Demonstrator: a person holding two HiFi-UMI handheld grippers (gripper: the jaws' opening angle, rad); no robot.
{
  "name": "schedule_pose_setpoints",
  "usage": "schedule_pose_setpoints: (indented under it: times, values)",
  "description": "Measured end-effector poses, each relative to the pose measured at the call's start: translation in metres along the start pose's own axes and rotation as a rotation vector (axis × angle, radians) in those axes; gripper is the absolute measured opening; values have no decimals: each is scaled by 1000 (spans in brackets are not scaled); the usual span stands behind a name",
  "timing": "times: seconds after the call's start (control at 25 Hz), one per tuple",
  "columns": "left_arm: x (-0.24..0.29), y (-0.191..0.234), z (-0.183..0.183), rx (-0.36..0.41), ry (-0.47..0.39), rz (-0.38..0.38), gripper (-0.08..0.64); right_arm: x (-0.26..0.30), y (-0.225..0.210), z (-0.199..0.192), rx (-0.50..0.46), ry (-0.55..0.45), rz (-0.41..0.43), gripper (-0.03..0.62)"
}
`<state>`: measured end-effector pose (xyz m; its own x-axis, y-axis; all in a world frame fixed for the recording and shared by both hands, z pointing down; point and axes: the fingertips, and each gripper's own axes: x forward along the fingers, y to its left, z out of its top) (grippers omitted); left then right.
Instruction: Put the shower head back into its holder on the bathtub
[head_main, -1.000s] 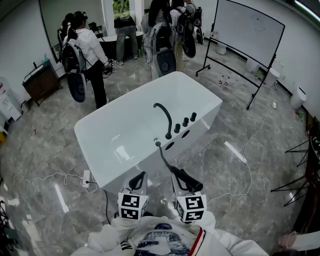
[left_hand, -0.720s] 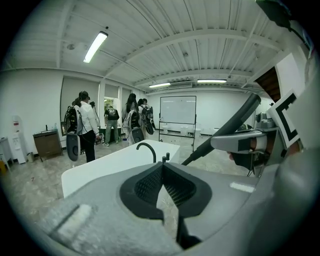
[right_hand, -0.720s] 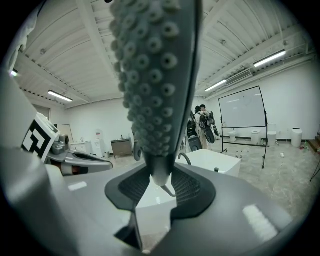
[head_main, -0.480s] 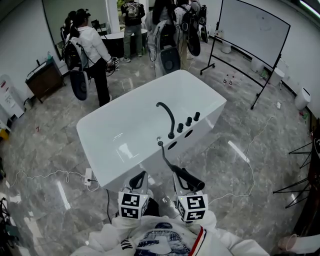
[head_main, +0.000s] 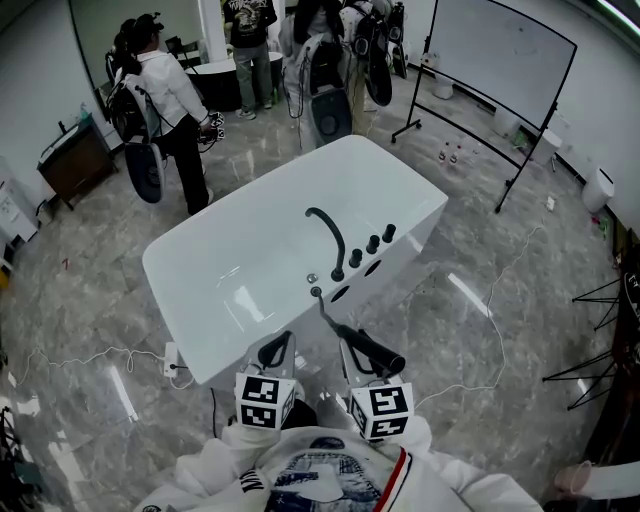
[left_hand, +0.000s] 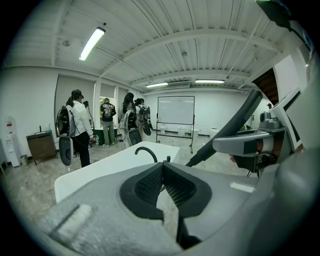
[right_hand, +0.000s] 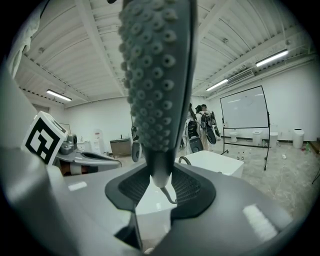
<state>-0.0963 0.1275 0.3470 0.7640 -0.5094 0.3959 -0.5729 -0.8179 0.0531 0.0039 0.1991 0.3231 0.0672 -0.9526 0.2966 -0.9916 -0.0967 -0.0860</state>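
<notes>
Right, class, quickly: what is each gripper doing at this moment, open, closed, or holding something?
Left gripper: closed, nothing between its jaws.
Right gripper: closed on the shower head, just below its nozzle face.

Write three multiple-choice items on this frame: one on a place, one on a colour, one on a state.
1. Where is the shower head?
A) between the left gripper's jaws
B) between the right gripper's jaws
C) in its holder

2. What colour is the curved spout on the bathtub?
A) white
B) chrome
C) black

3. How do the left gripper's jaws stand?
A) together, empty
B) clamped on the shower head
C) wide apart

Answers:
1 B: the right gripper view shows its jaws pressing on the shower head's neck.
2 C: it stands dark against the white bathtub.
3 A: the left gripper view shows the jaws meeting with nothing between them.
</notes>
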Motion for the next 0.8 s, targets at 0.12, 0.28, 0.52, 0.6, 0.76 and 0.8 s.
schedule_pose_setpoints:
  times: [0.12, 0.28, 0.52, 0.6, 0.76, 0.8]
  values:
    - [12, 11, 4, -3, 11, -6, 6, 13, -2, 3, 5, 9, -7, 137]
    - [28, 23, 9, -2, 20, -21, 6, 30, -6, 6, 10, 16, -22, 137]
    - [52, 38, 13, 1, 33, -47, 6, 55, -14, 7, 26, 32, -46, 137]
    - [57, 42, 14, -2, 38, -54, 6, 61, -15, 7, 30, 38, -53, 137]
    - [69, 50, 16, -5, 47, -71, 6, 74, -19, 8, 35, 53, -67, 137]
    - [72, 53, 17, -6, 49, -75, 6, 78, -20, 8, 38, 58, -71, 137]
